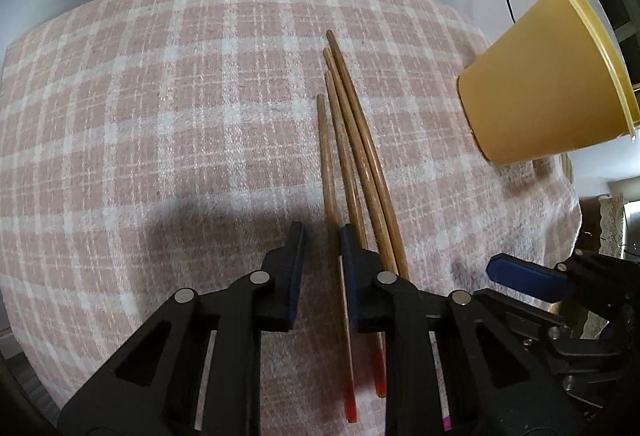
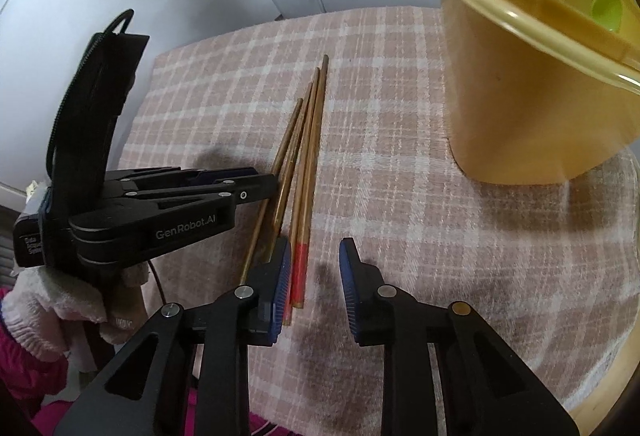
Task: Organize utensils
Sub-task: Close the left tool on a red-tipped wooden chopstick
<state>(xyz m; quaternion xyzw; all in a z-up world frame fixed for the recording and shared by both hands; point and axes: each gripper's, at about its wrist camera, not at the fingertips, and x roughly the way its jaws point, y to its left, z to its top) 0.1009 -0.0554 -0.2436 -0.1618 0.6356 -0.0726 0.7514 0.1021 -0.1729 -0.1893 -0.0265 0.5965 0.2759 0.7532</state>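
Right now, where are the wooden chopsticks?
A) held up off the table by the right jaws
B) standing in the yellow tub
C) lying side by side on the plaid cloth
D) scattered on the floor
C: the chopsticks lie together on the cloth, left of the tub.

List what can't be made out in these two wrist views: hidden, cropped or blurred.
- Left tongs: left wrist view, one chopstick lies in the gap; contact with the pads is unclear.
- Chopsticks' red ends: right wrist view, partly hidden behind the right tongs' left finger.
- Yellow container: contents mostly hidden by its wall; rim cropped at the frame edge.
- Person: only a sleeve, cropped.
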